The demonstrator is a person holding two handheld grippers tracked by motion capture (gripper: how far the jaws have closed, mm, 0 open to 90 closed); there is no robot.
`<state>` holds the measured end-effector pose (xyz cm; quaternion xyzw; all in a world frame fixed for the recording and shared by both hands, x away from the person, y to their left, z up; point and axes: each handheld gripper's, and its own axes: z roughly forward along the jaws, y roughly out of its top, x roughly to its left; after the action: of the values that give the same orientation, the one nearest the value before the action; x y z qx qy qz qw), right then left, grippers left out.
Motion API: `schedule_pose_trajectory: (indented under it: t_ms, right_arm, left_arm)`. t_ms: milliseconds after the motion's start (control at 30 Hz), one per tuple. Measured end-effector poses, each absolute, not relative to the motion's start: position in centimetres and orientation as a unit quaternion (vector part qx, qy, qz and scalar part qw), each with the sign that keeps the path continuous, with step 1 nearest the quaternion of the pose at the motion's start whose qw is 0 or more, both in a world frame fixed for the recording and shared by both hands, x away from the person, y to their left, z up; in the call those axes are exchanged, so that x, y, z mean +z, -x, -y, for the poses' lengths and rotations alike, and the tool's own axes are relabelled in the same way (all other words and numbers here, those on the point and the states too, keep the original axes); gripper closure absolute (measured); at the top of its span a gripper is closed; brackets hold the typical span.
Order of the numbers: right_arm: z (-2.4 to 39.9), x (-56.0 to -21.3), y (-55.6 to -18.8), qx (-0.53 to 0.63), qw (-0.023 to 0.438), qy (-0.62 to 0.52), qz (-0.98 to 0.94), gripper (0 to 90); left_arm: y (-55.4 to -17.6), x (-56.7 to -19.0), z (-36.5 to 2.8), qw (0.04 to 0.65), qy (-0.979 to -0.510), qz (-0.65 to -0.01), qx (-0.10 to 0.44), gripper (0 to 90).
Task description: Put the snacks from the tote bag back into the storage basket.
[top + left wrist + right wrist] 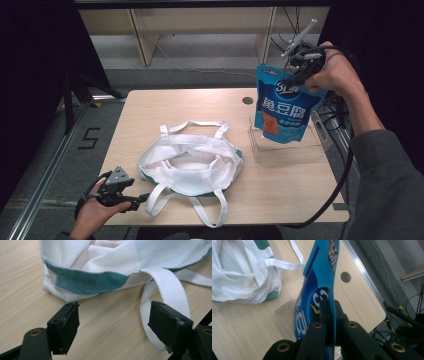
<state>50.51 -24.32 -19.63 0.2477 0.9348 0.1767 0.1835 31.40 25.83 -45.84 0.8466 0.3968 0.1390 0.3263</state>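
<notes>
Pouch (281, 107) hangs from my right gripper (295, 79), jaws pinched on its top edge, over the clear tray (287, 145) at the table's (165, 107) right side. The white tote (192, 165) lies mouth-up near the middle. My left gripper (131, 200) sits at the near left with jaws spread, one tote strap (165, 292) just beside them, gripping nothing. My worry: the grip is on a thin edge, so a swing could slip the pouch loose. With nothing holding the floppy mouth open, the pouch could catch the rim and land outside.
</notes>
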Motion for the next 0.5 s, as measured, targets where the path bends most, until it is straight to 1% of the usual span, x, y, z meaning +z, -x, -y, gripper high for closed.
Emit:
schedule_pose_trajectory:
  t_ms: [167, 500]
  right_arm:
    - [24.6, -20.5, -50.9, 0.177, 0.174, -0.26, -0.933, 90.0]
    - [25.0, -22.1, -51.4, 0.181, 0.168, -0.258, -0.934, 90.0]
  left_arm:
    - [-31.4, -45.9, -25.8, 0.326, -0.847, -0.396, 0.138, 23.5]
    - [-31.4, -46.0, -25.6, 0.332, -0.843, -0.4, 0.141, 23.5]
